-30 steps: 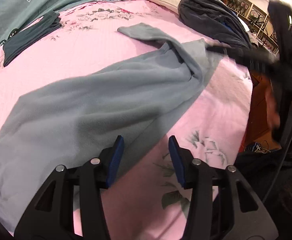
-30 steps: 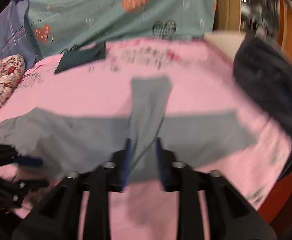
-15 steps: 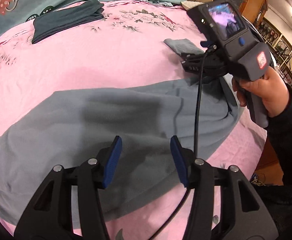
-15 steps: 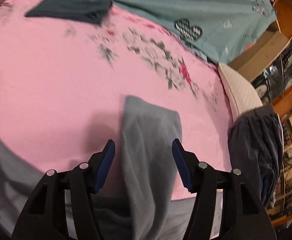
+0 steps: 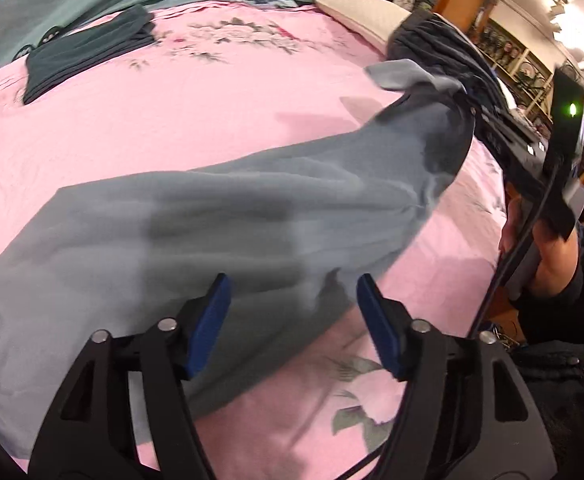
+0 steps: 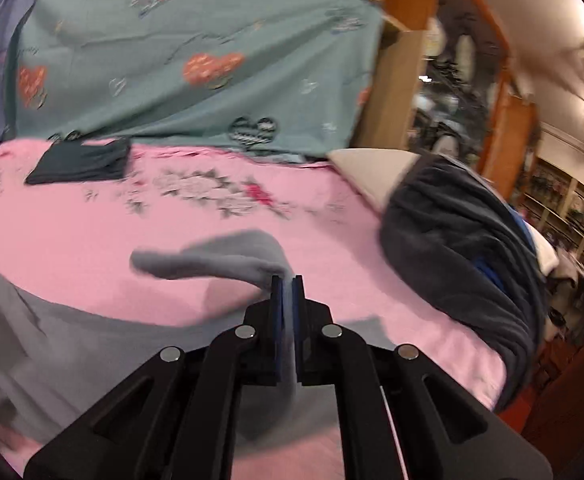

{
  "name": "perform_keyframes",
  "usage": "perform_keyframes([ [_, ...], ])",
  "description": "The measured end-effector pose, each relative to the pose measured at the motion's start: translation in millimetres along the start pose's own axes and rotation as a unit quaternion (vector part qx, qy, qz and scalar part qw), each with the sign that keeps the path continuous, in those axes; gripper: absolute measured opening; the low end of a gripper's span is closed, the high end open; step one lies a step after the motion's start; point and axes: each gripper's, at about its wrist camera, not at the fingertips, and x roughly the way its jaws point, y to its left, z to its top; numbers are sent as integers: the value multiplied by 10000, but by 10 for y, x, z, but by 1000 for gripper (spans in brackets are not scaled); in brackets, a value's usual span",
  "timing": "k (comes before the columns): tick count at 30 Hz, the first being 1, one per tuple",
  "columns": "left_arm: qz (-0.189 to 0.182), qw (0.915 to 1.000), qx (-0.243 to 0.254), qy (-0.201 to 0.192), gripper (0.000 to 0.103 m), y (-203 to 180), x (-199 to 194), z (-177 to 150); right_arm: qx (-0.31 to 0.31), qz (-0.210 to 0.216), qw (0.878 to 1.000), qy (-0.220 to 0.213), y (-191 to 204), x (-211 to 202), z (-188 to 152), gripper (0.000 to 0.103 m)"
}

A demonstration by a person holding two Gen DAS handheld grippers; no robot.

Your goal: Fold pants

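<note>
Grey fleece pants (image 5: 212,224) lie spread across the pink bedsheet (image 5: 196,104). My right gripper (image 6: 288,284) is shut on a leg of the pants (image 6: 228,260), and the cuff end flops forward past its pads, lifted off the bed. In the left wrist view that gripper (image 5: 471,108) holds the leg up at the right. My left gripper (image 5: 293,292) hovers over the near edge of the pants with its jaws opening. The cloth lies below them, and the pads do not press on it.
A folded dark green garment (image 5: 88,52) lies at the far left of the bed. A dark bundle of clothes (image 6: 463,248) and a white pillow (image 6: 375,172) sit at the far right. A teal heart-print sheet (image 6: 196,48) hangs behind. A person's hand (image 5: 539,248) holds the right gripper.
My right gripper closed on the pant leg and lifted it toward the right. My left gripper's jaws spread wider over the pants' near edge.
</note>
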Motion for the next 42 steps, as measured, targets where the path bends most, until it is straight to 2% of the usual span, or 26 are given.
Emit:
perform_keyframes([
  [2,-31,9999,104,31,68,-80,57,24,242,-31,9988,435,-190,83,-172,5],
  [4,-66,9999,125,94,68,-126,109,29,516,106,9927,1081,-335,302,-290,6],
  [5,-64,9998,120,138,67,-137,139,33,620,139,9893,1313,-388,377,-321,13],
  [6,-57,9998,113,172,67,-158,138,15,579,48,9883,1413,-395,422,-330,28],
  [7,-25,9997,112,209,67,-170,137,-5,527,-76,9886,1411,-392,410,-323,38],
  [8,10,9997,112,235,68,-165,143,-8,447,-253,9898,1331,-389,358,-307,53],
  [11,119,9993,116,320,68,-134,159,-41,96,-683,9931,944,-350,234,-253,55],
  [14,204,9989,174,388,68,-111,167,-85,-474,-591,9949,663,-205,164,-225,57],
  [17,220,9988,186,401,68,-91,164,-80,-1289,-356,9880,772,-2,279,-203,57],
  [18,221,9988,174,401,68,-82,157,-82,-1624,-188,9832,818,94,305,-212,57],
  [20,229,9988,171,391,68,-69,152,-86,-2175,-142,9730,760,253,301,-228,57],
  [22,214,9990,151,372,68,-56,151,-89,-2573,-249,9634,704,363,285,-251,57],
  [25,197,9991,119,347,68,-42,150,-91,-2764,-436,9535,1122,388,484,-297,57],
  [26,196,9992,109,344,68,-40,150,-88,-2661,-436,9545,1276,339,572,-303,42],
  [27,194,9992,102,344,68,-42,152,-84,-2526,-422,9563,1410,291,649,-303,13],
  [29,185,9992,100,346,68,-37,151,-77,-2021,-211,9651,1652,121,733,-293,10],
  [31,177,9992,108,346,68,-33,149,-79,-1745,-193,9726,1527,44,691,-286,10],
  [33,170,9992,115,335,68,-26,151,-77,-1326,-102,9827,1286,-81,617,-243,10],
  [36,145,9994,99,302,68,-19,156,-77,-525,195,9966,607,-301,452,-163,9],
  [38,123,9995,84,292,68,-3,157,-79,-8,515,9985,170,-465,357,-115,8],
  [40,116,9995,77,283,68,-3,157,-74,328,931,9951,72,-543,334,-45,8],
  [41,118,9995,79,277,68,-3,160,-68,422,1001,9941,55,-582,349,-8,8],
  [42,125,9995,75,283,69,-6,165,-62,436,867,9949,263,-582,408,31,7],
])
